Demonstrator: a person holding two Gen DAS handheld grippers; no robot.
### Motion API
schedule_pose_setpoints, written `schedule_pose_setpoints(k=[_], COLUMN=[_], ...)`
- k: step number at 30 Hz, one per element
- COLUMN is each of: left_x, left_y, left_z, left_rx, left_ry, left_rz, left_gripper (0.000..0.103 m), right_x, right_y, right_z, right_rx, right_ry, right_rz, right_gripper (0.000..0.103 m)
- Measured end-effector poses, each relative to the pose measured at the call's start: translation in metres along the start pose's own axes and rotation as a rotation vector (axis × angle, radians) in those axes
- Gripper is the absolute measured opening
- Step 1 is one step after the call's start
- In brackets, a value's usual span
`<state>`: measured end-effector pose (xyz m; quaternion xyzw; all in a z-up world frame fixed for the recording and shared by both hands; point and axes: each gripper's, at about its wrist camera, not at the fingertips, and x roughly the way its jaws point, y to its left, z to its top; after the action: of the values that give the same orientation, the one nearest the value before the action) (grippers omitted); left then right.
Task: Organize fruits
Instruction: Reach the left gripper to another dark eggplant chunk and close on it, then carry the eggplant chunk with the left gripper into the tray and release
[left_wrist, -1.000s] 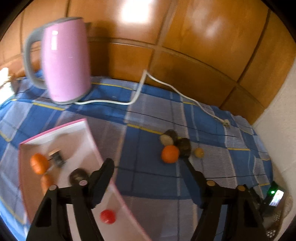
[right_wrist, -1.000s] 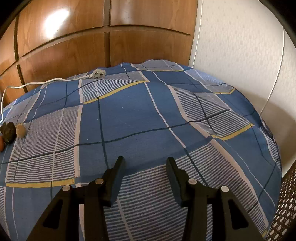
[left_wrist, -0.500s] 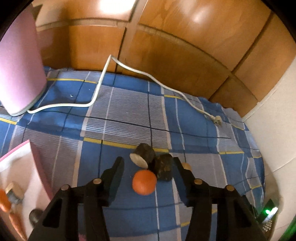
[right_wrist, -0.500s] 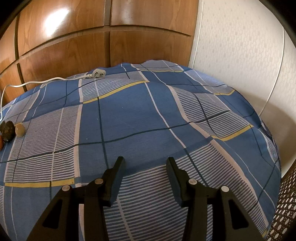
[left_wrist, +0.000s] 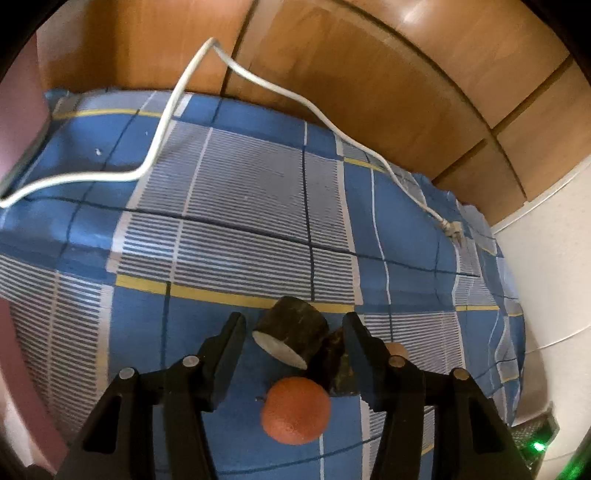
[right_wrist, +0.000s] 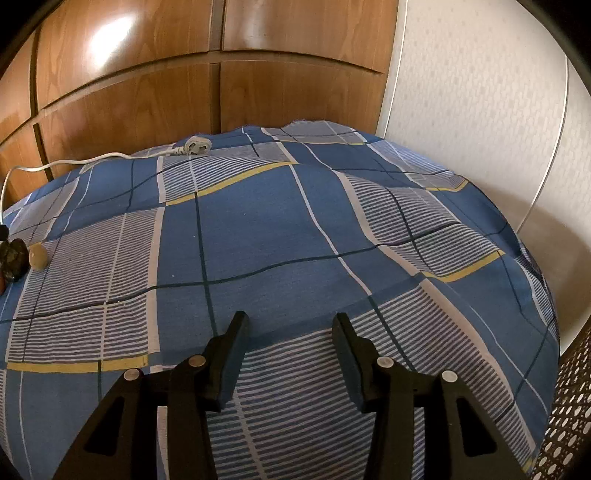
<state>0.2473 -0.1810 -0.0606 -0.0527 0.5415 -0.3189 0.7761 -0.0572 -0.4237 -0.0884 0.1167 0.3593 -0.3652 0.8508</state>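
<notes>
Blue checked cloth (left_wrist: 258, 229) and the things lying on it

An orange (left_wrist: 294, 410), a dark cut piece (left_wrist: 291, 332), a dark lump (left_wrist: 334, 365) (these touching), a small tan fruit (right_wrist: 38, 257) beside them, and a white cord (left_wrist: 162, 122) with plug (right_wrist: 195, 146)

Cloth (left_wrist: 236, 229): woven blue plaid, matt, slightly wrinkled. Panels (left_wrist: 369, 81) at 12 o'clock: varnished wood, glossy, glare spots. Wall (right_wrist: 480, 110) at 2 o'clock: white, embossed, matt. Cable (left_wrist: 162, 122): smooth white plastic. Orange (left_wrist: 295, 415): dimpled peel, low sheen. Dark chunk (left_wrist: 291, 330): rough mottled skin, pale smooth cut face. Left tool (left_wrist: 293, 334) and right tool (right_wrist: 290, 334): matt black plastic, metal rivets.
</notes>
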Motion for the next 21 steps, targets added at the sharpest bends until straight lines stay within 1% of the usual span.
schedule_pose_setpoints(k=[1,2,7,11,15,21], left_x=[0.001,0.000,-0.005,-0.026,-0.049,-0.083], left_y=[0.002,0.004,0.008,0.014,0.021,0.036], left_z=[0.000,-0.001,-0.004,-0.005,-0.011,-0.035], left_rx=[-0.009,-0.019,-0.026,-0.065,-0.088,-0.133], left_ry=[-0.001,-0.011,-0.028,-0.078,-0.114,-0.157], left_rz=[-0.016,-0.012,-0.024,-0.048,-0.017,0.041], left_gripper=[0.051,0.043,0.043,0.043,0.043,0.043], right_x=[0.000,0.000,0.000,0.000,0.000,-0.001], right_y=[0.000,0.000,0.000,0.001,0.001,0.001], right_z=[0.000,0.000,0.000,-0.001,-0.001,-0.001], right_rx=[-0.001,-0.001,-0.006,-0.007,-0.008,-0.008], right_ry=[0.000,0.000,-0.002,-0.003,-0.003,-0.003], right_rz=[-0.001,-0.001,-0.006,-0.008,-0.008,-0.008], right_gripper=[0.047,0.047,0.047,0.047,0.047,0.047])
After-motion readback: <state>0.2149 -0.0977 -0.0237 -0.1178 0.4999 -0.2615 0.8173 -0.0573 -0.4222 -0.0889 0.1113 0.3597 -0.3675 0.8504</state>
